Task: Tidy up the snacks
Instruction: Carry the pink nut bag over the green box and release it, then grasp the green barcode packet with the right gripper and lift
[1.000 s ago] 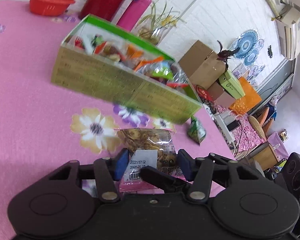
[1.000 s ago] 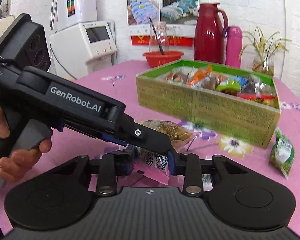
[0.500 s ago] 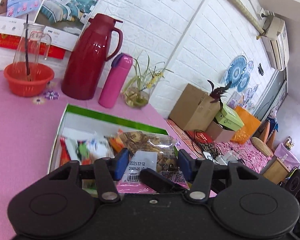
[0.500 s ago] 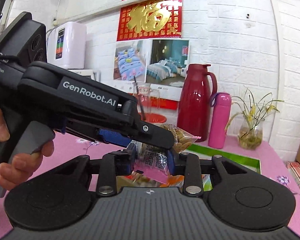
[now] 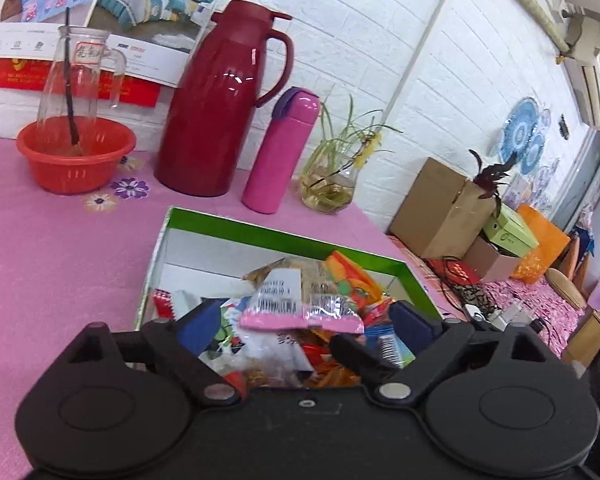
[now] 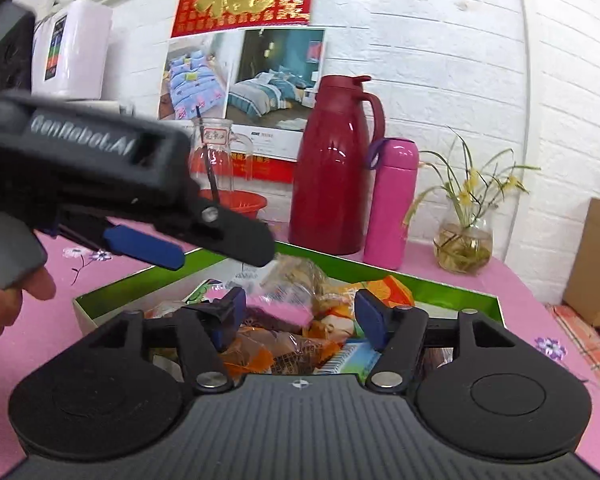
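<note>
White brick wall at the back with posters on it, and a round table under a pink flowered tablecloth point(image 5: 52, 264). Along the wall side stand a tall dark red plastic thermos jug point(image 5: 220, 96), a slim pink flask point(image 5: 280, 152), an orange plastic basin point(image 5: 76, 156) with a glass pitcher in it, and a little glass vase of grassy plants point(image 6: 464, 236).

Main thing is the open cardboard box with the green inner rim point(image 5: 284, 236), already heaped with mixed snack packets. Both claws sit right over it. The left gripper point(image 5: 300, 320) and right gripper point(image 6: 300, 312) have both just sprung wide open, and the clear bag of brown crunchy snacks with the pink bottom strip point(image 5: 296, 300) sits loose between the spread jaws, no pad pressing on it. It looks to be dropping onto, or already resting on, the pile; too blurry to tell which.

So progress-wise: I'd say this bag is basically delivered. Whether any strays remain on the table these views don't show.
</note>
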{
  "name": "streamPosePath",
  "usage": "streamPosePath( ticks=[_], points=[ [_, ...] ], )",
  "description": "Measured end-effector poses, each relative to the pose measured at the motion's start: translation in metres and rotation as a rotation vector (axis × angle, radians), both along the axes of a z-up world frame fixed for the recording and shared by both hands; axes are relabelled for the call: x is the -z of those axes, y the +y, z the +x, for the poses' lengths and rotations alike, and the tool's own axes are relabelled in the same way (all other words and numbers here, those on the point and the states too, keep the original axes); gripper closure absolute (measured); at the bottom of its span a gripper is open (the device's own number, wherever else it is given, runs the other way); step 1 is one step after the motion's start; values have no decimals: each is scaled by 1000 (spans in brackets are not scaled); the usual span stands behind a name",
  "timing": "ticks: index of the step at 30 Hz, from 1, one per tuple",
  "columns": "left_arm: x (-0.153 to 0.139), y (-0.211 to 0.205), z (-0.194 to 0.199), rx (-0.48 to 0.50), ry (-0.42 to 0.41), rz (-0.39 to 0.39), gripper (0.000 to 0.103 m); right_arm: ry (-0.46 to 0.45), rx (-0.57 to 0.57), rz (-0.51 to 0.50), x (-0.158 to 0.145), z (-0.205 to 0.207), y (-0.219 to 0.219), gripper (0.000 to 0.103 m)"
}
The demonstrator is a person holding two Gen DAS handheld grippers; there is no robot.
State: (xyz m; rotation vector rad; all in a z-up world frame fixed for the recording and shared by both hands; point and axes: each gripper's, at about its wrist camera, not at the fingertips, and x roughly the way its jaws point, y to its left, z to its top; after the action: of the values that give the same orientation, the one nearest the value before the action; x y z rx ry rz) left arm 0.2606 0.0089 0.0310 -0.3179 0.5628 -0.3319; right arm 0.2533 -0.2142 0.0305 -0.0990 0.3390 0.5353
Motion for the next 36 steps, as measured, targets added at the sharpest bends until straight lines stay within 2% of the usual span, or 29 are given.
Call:
streamPosePath(
  ticks=[4,7,11,15,19,24,30,31,32,33,36],
  points=[
    [-11,1,-15,-12,-9,-24,5,-32,-16,6,-18,-14,-4,0],
    [-23,-6,-37,-14,-39,-11,5,-71,-15,2,-32,-32,-14,0],
    [-32,-22,-67,-10,-36,30,4,-79,-6,2,-42,-58,-35,0],
    [-28,-41,-93,42,-12,56,4,-42,1,-36,-37,-88,-60,0],
    [-15,-56,-111,87,17,67,4,16,49,-103,-17,-106,-85,0],
    [-3,-69,-121,120,49,79,4,135,134,-173,11,-91,-110,0],
    [1,-73,-130,122,62,98,3,179,178,-208,29,-45,-113,0],
    [2,-71,-132,118,60,105,3,193,180,-225,33,-40,-113,2],
    [2,-69,-134,113,58,110,3,222,179,-232,37,-34,-113,16],
    [2,-67,-137,112,55,112,3,241,194,-228,38,-41,-114,35],
    [8,-58,-143,117,64,96,4,236,137,-233,36,-64,-109,35]
  ],
)
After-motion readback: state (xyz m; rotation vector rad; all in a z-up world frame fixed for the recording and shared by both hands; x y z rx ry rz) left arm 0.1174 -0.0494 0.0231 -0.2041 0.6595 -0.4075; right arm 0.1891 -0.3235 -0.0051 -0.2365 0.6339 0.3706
